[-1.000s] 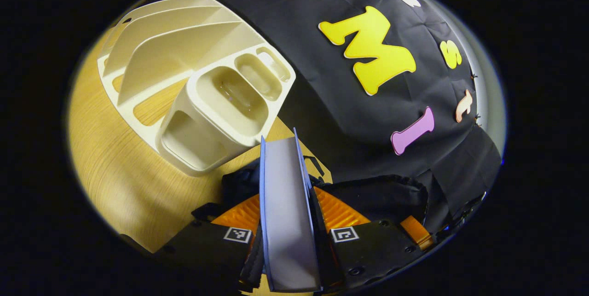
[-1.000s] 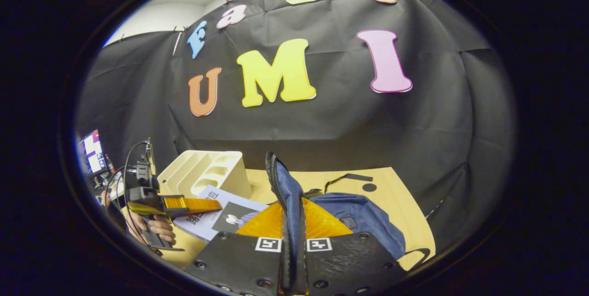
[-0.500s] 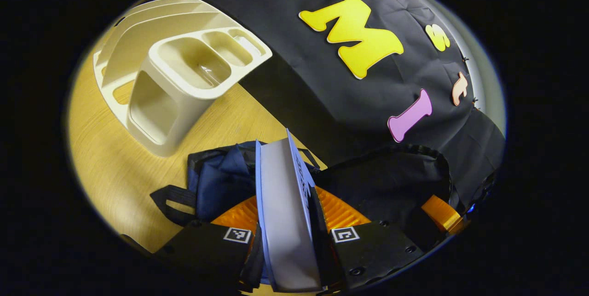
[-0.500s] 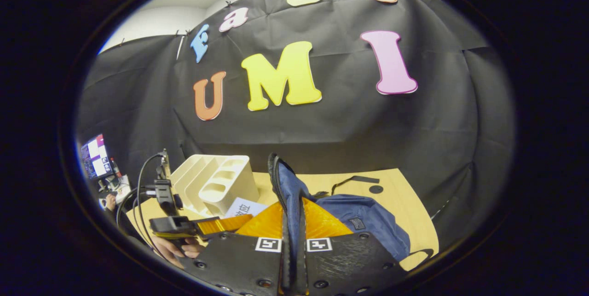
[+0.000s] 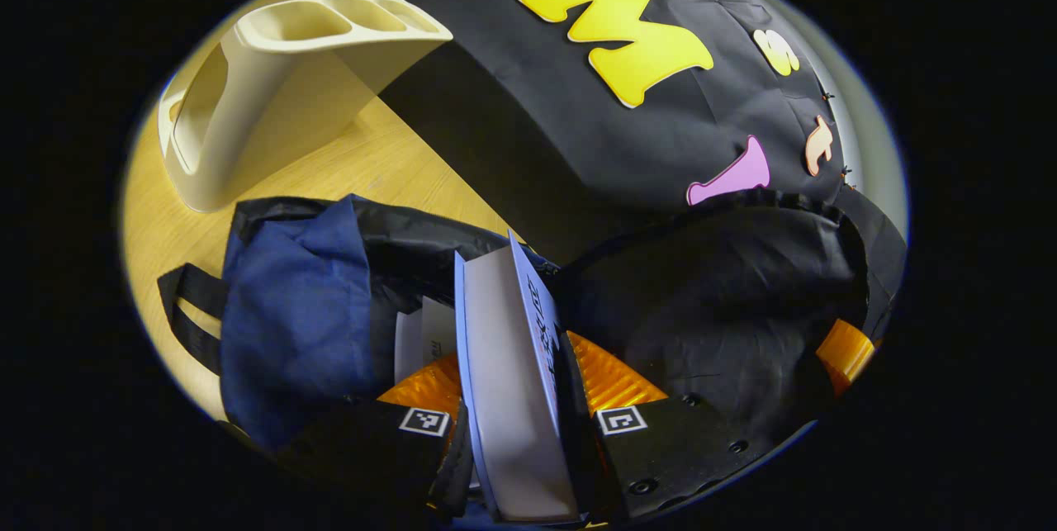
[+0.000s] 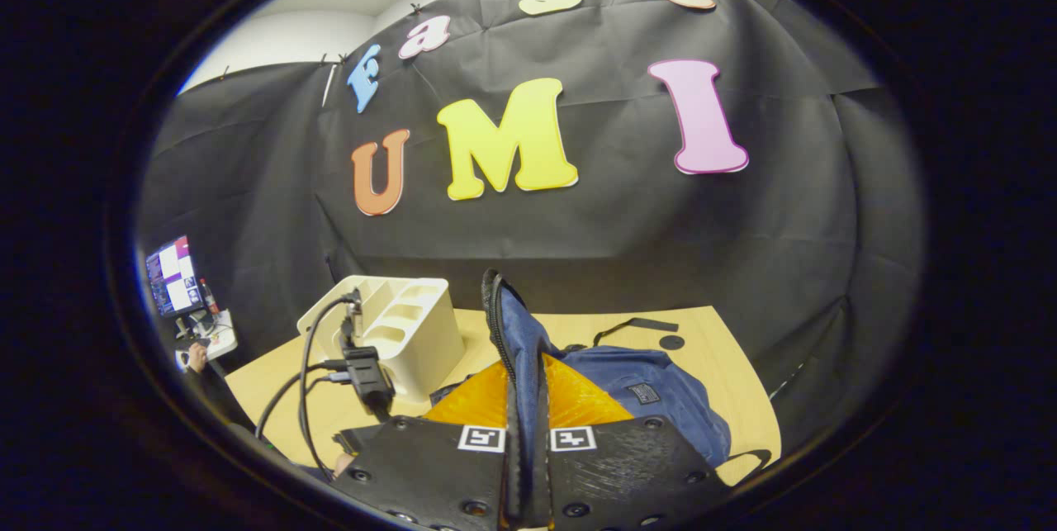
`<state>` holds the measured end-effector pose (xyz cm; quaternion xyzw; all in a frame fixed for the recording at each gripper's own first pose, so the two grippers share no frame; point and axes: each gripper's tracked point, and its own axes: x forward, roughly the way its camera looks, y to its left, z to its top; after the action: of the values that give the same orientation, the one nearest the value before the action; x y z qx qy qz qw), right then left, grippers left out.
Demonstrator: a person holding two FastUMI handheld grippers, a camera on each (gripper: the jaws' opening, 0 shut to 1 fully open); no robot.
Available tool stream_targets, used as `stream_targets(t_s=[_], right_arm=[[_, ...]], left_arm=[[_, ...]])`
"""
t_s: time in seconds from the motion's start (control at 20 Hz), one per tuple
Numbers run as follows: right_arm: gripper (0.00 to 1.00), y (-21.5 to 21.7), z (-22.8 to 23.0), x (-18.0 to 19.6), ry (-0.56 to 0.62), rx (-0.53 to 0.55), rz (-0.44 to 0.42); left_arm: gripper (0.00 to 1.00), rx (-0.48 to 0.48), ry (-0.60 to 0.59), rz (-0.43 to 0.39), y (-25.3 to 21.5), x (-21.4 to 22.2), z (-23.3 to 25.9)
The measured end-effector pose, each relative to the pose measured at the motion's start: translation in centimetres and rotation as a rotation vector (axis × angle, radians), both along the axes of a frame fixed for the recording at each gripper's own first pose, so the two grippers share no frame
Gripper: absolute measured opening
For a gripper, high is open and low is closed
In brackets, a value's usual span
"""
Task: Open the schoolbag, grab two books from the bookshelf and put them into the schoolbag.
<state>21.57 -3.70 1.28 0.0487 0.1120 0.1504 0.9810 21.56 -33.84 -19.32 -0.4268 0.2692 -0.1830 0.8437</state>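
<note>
Dim booth, warm glare, fisheye-warped edges

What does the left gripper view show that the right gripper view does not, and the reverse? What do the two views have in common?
Left gripper view: the left gripper shut on a thin blue-edged book at the bag's opening, a white book already inside, and the black lining.
Right gripper view: the right gripper pinching the bag's zippered rim, a lit monitor and black cables.
Both: the dark blue fabric schoolbag, the cream plastic bookshelf and the light wooden table.
</note>
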Motion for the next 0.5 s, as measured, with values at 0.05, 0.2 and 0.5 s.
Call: stream_targets(t_s=[0.05,0.2,0.5], right_arm=[[0.05,-0.2,0.0,0.0,-0.002,0.003,0.001],[0.05,-1.6,0.3,0.6,-0.015,0.026,-0.028],[0.05,-3.1,-0.8,1.1,0.011,0.035,-0.063]], left_arm=[[0.51,-0.007,-0.001,0.000,-0.6,0.1,-0.1],[0.51,-0.038,-0.001,0.031,-1.6,0.5,-0.7],[0.77,0.102,-0.008,0.052,-0.6,1.0,-1.4]])
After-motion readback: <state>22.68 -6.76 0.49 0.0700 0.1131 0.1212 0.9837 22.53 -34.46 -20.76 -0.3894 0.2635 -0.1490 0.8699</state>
